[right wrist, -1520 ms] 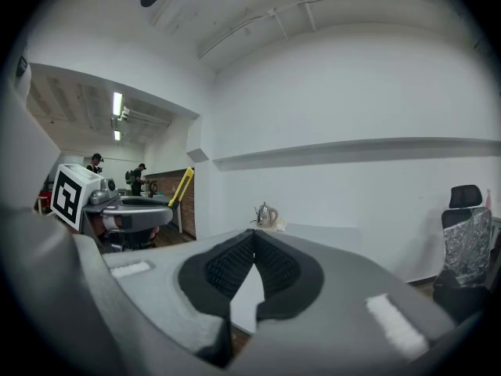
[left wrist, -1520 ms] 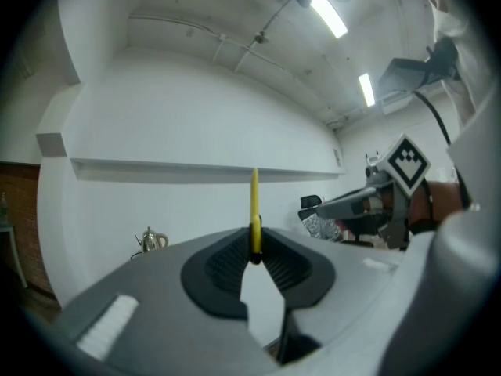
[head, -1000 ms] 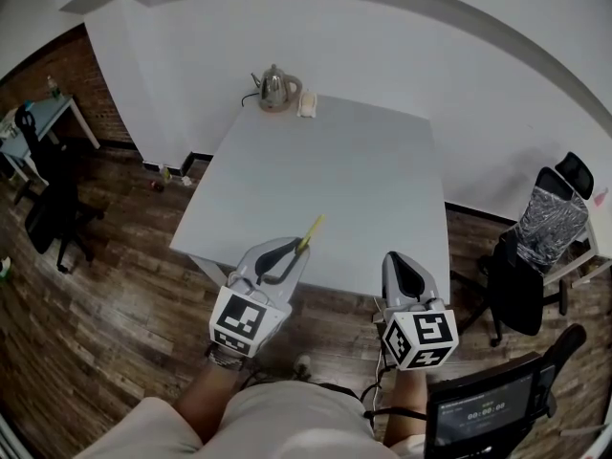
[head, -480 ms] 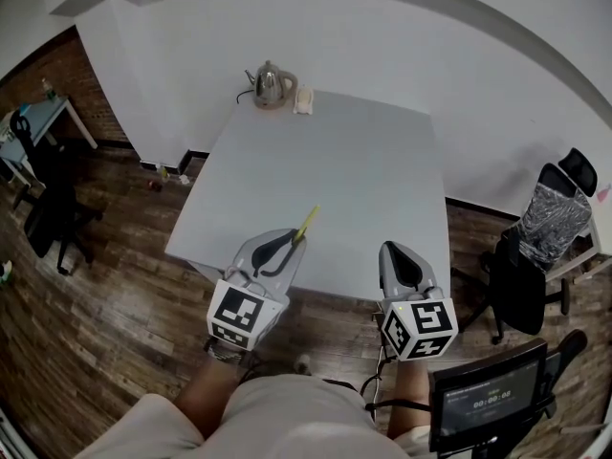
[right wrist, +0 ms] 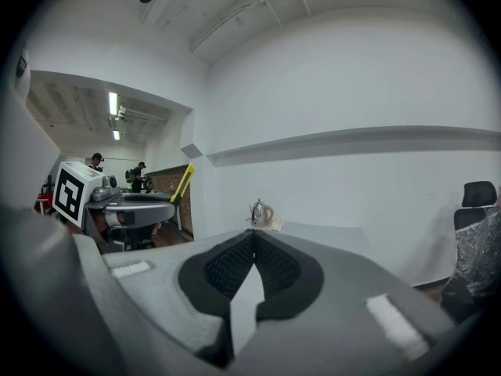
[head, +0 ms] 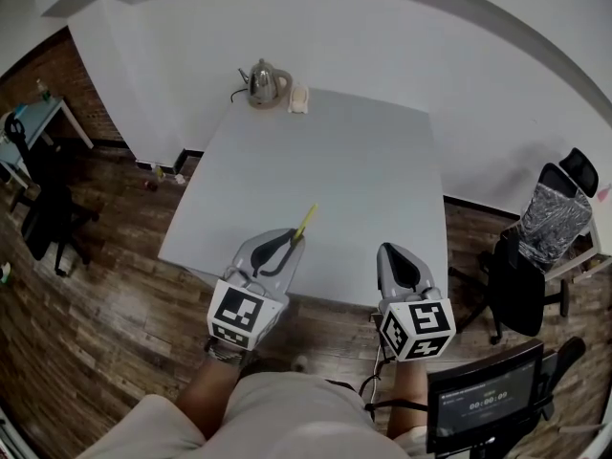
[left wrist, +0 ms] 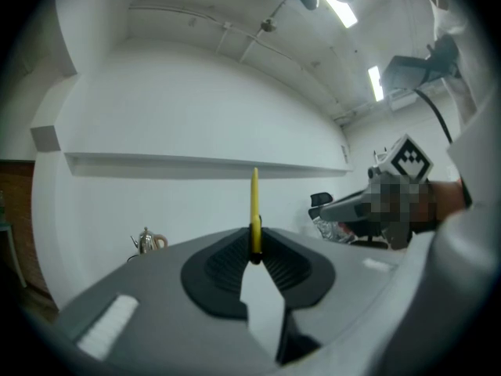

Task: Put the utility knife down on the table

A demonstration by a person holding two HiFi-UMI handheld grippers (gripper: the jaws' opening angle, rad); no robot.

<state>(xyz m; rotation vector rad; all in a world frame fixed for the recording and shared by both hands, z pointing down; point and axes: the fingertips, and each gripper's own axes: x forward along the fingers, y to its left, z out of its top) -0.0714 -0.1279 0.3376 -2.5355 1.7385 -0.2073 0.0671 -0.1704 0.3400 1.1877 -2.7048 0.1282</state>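
A thin yellow utility knife [head: 305,222] sticks forward out of my left gripper [head: 288,241], which is shut on it just above the near edge of the white table [head: 325,170]. In the left gripper view the yellow utility knife [left wrist: 254,210] stands upright between the closed black pads [left wrist: 227,266]. My right gripper [head: 400,268] hangs at the table's near edge, shut with nothing between its jaws. From the right gripper view the knife [right wrist: 183,182] shows at the left, beside the left gripper's marker cube [right wrist: 70,192].
A metal kettle [head: 264,84] and a small white object [head: 300,99] stand at the table's far left corner. Black office chairs [head: 535,256] sit on the wooden floor to the right, another chair [head: 43,208] and a desk to the left. A screen [head: 488,404] shows at lower right.
The view has crept a little toward the table, so the table and kettle sit slightly higher. Both grippers keep their pose, and the knife stays clamped in the left one.
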